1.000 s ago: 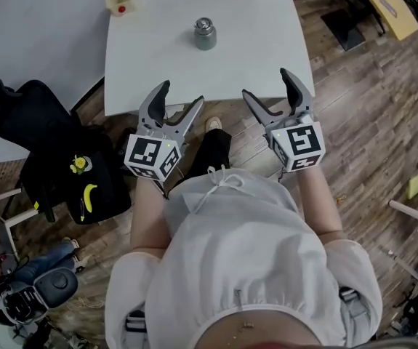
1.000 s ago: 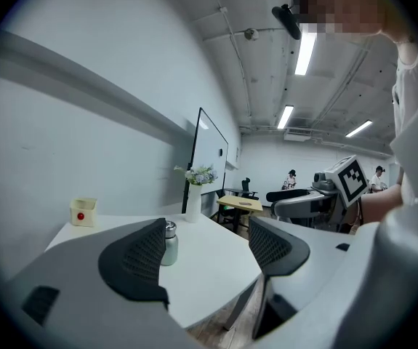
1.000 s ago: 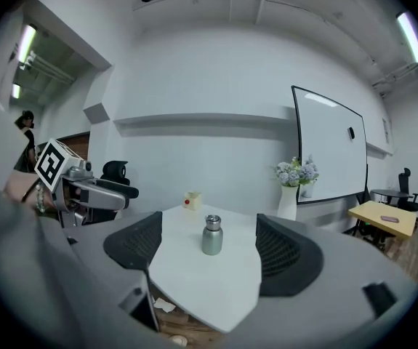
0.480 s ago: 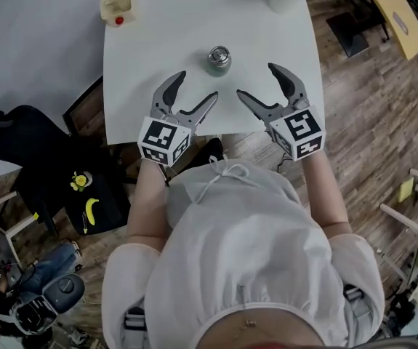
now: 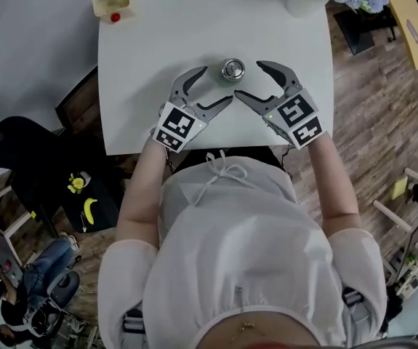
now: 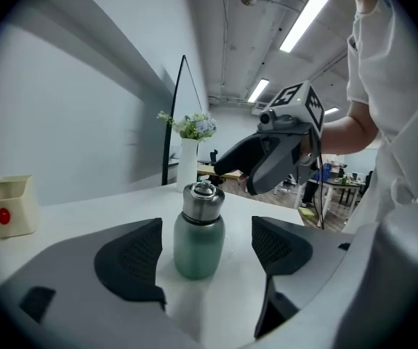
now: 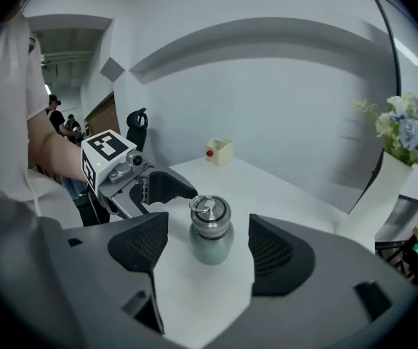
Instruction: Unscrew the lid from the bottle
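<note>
Left claw (image 5: 210, 89) open, jaws just widened; right claw (image 5: 256, 82) open, jaws just narrowing. Bottle (image 5: 232, 70) stands upright on the desk (image 5: 158, 42), just ahead of both and not yet between either's pads. Advise: left clamps the body low; right seats squarely on the lid (image 7: 209, 213) before twisting.

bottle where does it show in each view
Head view: bottle, upper middle.
Left gripper view: bottle, centre.
Right gripper view: bottle, centre.
Shared landmark: yellow box with red dot; top left, far left, and behind the bottle, respectively.
</note>
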